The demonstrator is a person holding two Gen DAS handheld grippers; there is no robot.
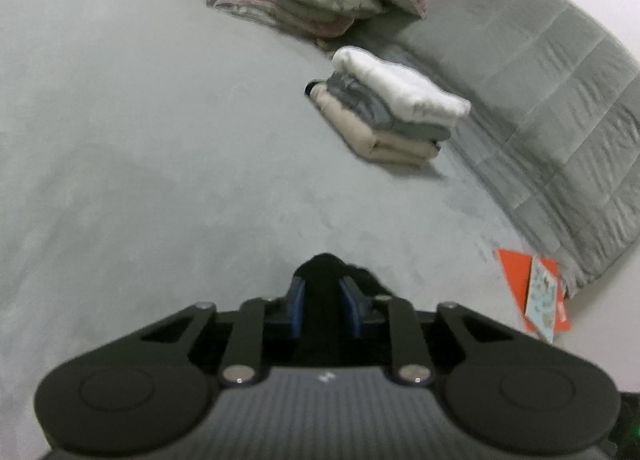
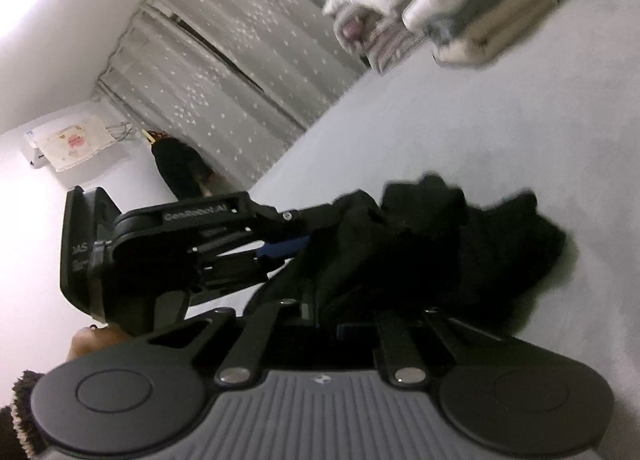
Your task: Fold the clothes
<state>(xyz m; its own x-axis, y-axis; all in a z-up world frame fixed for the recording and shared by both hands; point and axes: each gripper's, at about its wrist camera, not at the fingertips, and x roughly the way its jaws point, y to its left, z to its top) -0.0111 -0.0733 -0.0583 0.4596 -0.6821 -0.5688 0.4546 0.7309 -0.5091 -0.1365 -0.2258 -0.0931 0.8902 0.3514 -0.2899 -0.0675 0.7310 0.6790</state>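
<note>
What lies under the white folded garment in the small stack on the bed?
Under the white folded garment lie a grey piece and a beige one on the bed; anything beneath is hidden.

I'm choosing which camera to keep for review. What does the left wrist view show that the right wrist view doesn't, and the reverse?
Only the left wrist view: the orange card at the bed's edge and the quilted grey blanket.
Only the right wrist view: the starred curtain, a wall hanging, the left gripper seen from the side, and the black garment spread out.
Both: the grey bed, the folded stack, and black fabric pinched in a shut gripper.
</note>
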